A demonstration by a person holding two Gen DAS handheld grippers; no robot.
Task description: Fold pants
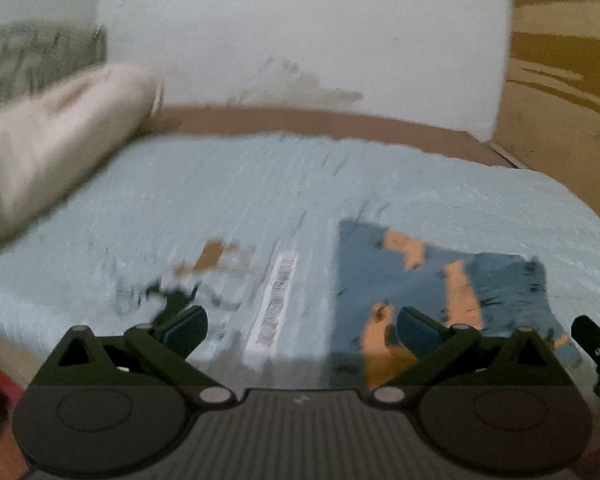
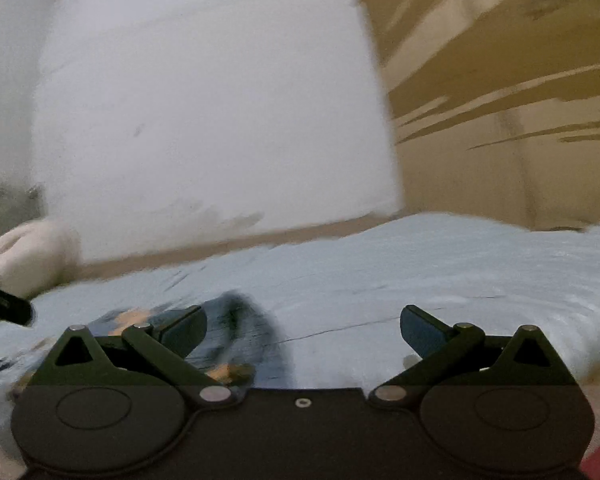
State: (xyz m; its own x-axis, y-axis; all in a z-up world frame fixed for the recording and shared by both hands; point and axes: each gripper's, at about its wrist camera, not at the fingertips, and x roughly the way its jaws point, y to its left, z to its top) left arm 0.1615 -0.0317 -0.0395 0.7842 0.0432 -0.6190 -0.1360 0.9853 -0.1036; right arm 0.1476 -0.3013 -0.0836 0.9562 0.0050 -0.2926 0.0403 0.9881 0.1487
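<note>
Blue pants (image 1: 440, 280) beyond left tongs (image 1: 302, 330)

Pants (image 1: 440, 280): blue cloth, orange patches; bedsheet (image 1: 220, 200): ribbed cloth.

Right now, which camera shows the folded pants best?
The left wrist view: the blue and orange pants lie nearly whole on the light blue cover. The right wrist view shows only a blurred part behind its left finger.

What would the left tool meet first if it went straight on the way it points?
Probably the light blue bedcover, near its white label strip. The left tool is open and tilted downward; the folded blue pants lie right of that line. Depth is unclear.
</note>
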